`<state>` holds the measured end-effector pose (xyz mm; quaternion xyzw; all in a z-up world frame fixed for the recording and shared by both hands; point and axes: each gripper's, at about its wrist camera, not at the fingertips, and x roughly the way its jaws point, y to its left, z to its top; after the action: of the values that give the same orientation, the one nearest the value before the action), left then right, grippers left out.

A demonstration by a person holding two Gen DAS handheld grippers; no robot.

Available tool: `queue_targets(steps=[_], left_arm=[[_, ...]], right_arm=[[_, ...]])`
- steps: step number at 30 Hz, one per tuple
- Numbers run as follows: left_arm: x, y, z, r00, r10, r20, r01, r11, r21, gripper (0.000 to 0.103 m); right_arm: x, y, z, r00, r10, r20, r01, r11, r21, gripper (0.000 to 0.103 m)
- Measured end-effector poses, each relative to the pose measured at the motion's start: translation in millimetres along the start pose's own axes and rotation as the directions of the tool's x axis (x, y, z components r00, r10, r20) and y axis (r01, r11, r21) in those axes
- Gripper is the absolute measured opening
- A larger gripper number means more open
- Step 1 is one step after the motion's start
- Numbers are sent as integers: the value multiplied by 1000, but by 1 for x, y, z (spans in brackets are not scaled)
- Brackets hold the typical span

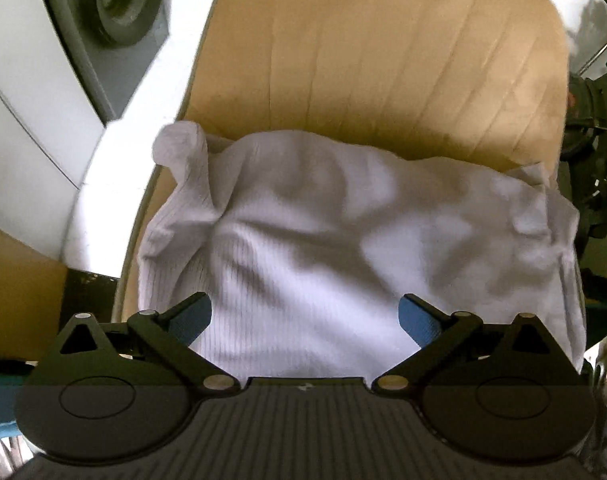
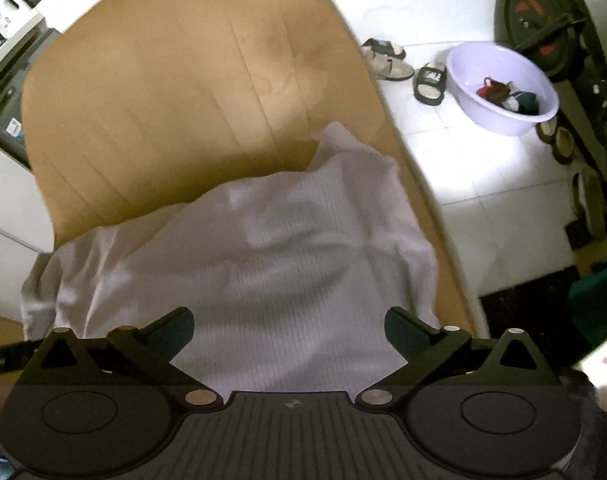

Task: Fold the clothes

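A white ribbed garment lies rumpled on the near part of a tan table. One twisted corner sticks up at its far left. My left gripper hangs above the cloth's near edge, open wide, with only cloth below its blue pads and nothing pinched. In the right wrist view the same garment spreads across the tan table, drooping over the left edge. My right gripper is open wide above it, gripping nothing.
A white floor lies right of the table, with a lilac basin holding dark clothes, sandals and a slipper. An exercise machine stands at the far right. A washing machine door shows at the far left.
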<state>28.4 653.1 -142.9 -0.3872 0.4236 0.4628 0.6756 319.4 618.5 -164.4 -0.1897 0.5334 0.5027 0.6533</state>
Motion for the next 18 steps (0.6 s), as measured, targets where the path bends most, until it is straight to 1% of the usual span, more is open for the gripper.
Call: queue_targets(steps=[5,8,10,12,15,18], left_arm=[[-34,-24,-5,998,12,54,-12,1000,-3,102],[-49,-35,-7,996,26,85,-26,1000,-6,102],[-68,-44,-11,993,22,119,-22,1000,-3,102],[-91,-54,-17,986,21,166,-25,999,23,102],[-121,-64,-26,972,52,228,-58,998,19,102],[-141,-66,-33,968,85,237,-80,996,-30,102]], right_arm=[[-49,-10,-8,995,-10,96,9,1000,5,102],[-81,-12,-11,985,-17,171,17,1000,1,102],[-101,-14,-14,980,2,201,2,1000,-20,102],[-116,-16,-13,984,73,166,-65,997,-51,102],[-133,-15,-17,984,69,164,-56,995,-80,102],[-150,-13,-23,984,58,166,-40,993,-108,102]])
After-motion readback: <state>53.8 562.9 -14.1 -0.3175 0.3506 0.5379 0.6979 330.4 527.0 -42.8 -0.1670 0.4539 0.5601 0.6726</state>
